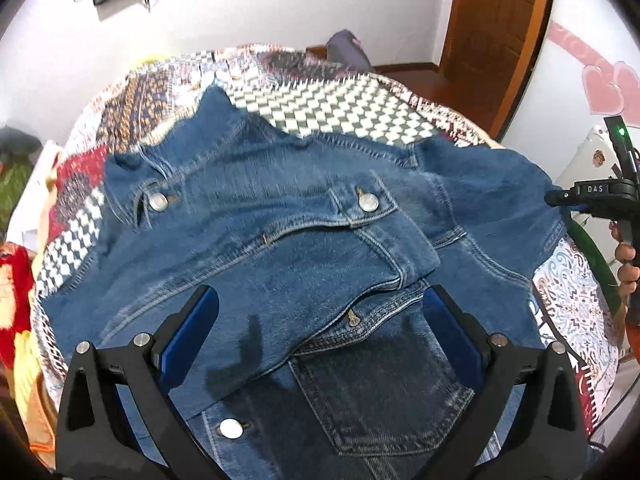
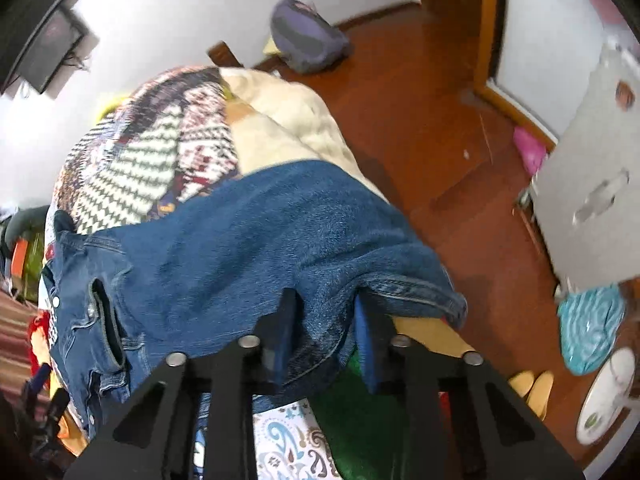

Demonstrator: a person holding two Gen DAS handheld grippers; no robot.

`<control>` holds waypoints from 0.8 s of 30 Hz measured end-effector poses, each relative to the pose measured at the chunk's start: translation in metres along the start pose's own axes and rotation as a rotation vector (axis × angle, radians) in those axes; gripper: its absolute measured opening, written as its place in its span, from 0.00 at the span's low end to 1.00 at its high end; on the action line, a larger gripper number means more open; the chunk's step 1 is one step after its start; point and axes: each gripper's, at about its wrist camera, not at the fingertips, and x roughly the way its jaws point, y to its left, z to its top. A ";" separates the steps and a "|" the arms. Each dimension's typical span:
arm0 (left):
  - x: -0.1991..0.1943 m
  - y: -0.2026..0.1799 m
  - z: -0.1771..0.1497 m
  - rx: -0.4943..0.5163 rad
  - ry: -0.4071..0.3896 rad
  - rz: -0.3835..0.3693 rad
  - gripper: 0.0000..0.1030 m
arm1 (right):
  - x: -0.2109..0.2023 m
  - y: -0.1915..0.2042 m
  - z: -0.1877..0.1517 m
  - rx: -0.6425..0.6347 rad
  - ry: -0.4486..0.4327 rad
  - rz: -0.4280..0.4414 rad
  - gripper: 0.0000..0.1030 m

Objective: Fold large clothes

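- Well, denim jacket (image 1: 280,216) lay rumpled on patchwork quilt (image 1: 320,108).
- L gripper (image 1: 320,320) hovered over it, jaws wide, holding nothing.
- R gripper (image 2: 326,320) pinched jacket's edge w/ jaws closed.

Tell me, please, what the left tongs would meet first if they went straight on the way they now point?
Probably the denim jacket: the left tongs stand open just above its front, which fills the space between the fingers. Depth is hard to judge.
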 end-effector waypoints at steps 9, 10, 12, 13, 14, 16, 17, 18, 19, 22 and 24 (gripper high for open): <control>-0.028 0.022 0.000 -0.064 -0.055 -0.003 1.00 | -0.085 0.057 0.014 -0.127 -0.196 0.174 0.03; -0.030 0.024 -0.002 -0.069 -0.057 0.000 1.00 | -0.097 0.071 0.014 -0.162 -0.221 0.200 0.03; -0.033 0.029 -0.005 -0.083 -0.059 0.007 1.00 | -0.115 0.100 0.013 -0.227 -0.256 0.238 0.03; -0.035 0.032 -0.007 -0.090 -0.058 0.007 1.00 | -0.119 0.110 0.011 -0.247 -0.261 0.251 0.04; -0.036 0.035 -0.008 -0.099 -0.055 0.006 1.00 | -0.121 0.121 0.009 -0.266 -0.260 0.255 0.04; -0.041 0.040 -0.013 -0.111 -0.055 -0.001 1.00 | -0.119 0.137 0.001 -0.296 -0.245 0.235 0.04; -0.042 0.041 -0.015 -0.113 -0.057 -0.003 1.00 | -0.114 0.141 -0.005 -0.314 -0.234 0.217 0.04; -0.044 0.042 -0.017 -0.112 -0.057 -0.004 1.00 | -0.110 0.142 -0.009 -0.323 -0.225 0.199 0.04; -0.045 0.043 -0.019 -0.110 -0.057 -0.004 1.00 | -0.102 0.143 -0.015 -0.335 -0.204 0.149 0.04; -0.043 0.043 -0.023 -0.098 -0.038 -0.012 1.00 | -0.077 0.134 -0.027 -0.359 -0.131 0.032 0.04; -0.039 0.039 -0.023 -0.085 -0.017 -0.024 1.00 | -0.064 0.115 -0.031 -0.336 -0.093 -0.032 0.04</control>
